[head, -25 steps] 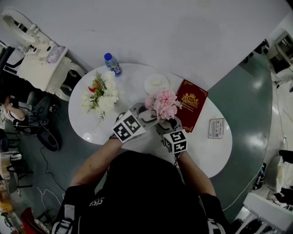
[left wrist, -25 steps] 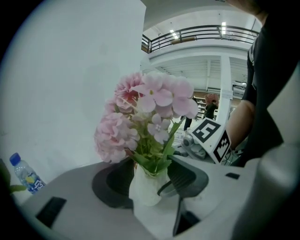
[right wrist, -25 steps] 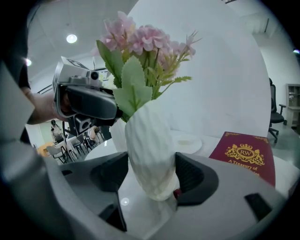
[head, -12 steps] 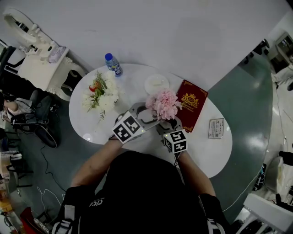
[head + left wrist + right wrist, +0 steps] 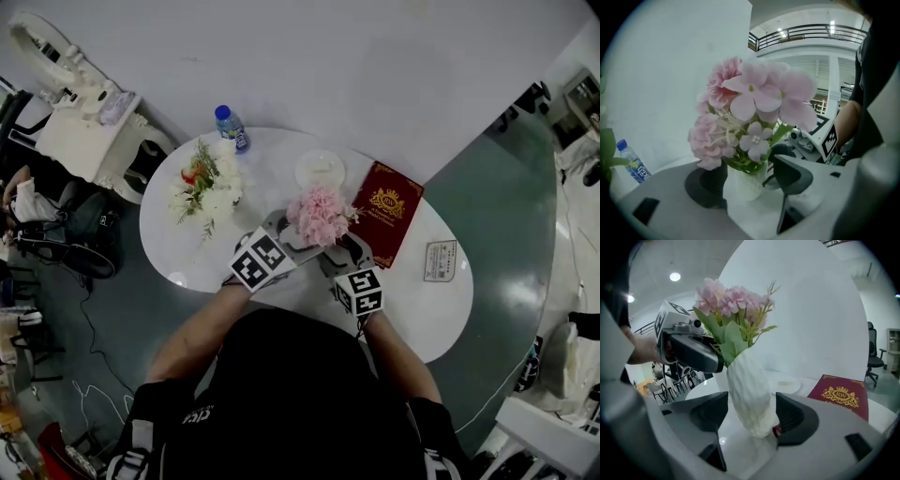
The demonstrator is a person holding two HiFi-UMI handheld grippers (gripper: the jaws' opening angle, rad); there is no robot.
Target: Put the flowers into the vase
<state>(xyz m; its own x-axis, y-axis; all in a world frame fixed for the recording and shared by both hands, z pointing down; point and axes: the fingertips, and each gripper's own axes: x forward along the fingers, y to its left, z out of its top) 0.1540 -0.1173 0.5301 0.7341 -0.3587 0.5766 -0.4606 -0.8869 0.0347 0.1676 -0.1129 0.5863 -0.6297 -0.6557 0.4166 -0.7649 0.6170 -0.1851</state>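
Noting state: pink flowers (image 5: 319, 214) sit with stems down in the white ribbed vase (image 5: 750, 394), which stands near the middle of the round white desk (image 5: 272, 159). Left gripper (image 5: 746, 178) has just been opening; its fingers (image 5: 790, 173) now stand released, with the vase neck and lower leaves between them and no pad pressing. Right gripper (image 5: 751, 411) sits low on the vase, its fingers (image 5: 794, 418) close against both sides of the belly; I read this as grasping the vase to steady it. A white-and-green bunch (image 5: 206, 192) lies well apart at the desk's left, a water bottle (image 5: 228, 127) beyond it, a plate (image 5: 320, 172) behind the vase, and a red book (image 5: 387, 211) just beside it on the right. Judgement: insertion of the pink bunch looks done, and the release is the delicate part. Risks: the left fingers bracket the foliage, so backing out off-line could snag a leaf and drag the stems up or tip the vase. The blooms are broad and heavy above a narrow foot, so if the right fingers let go while the vase is off plumb, it could topple toward the book or plate.
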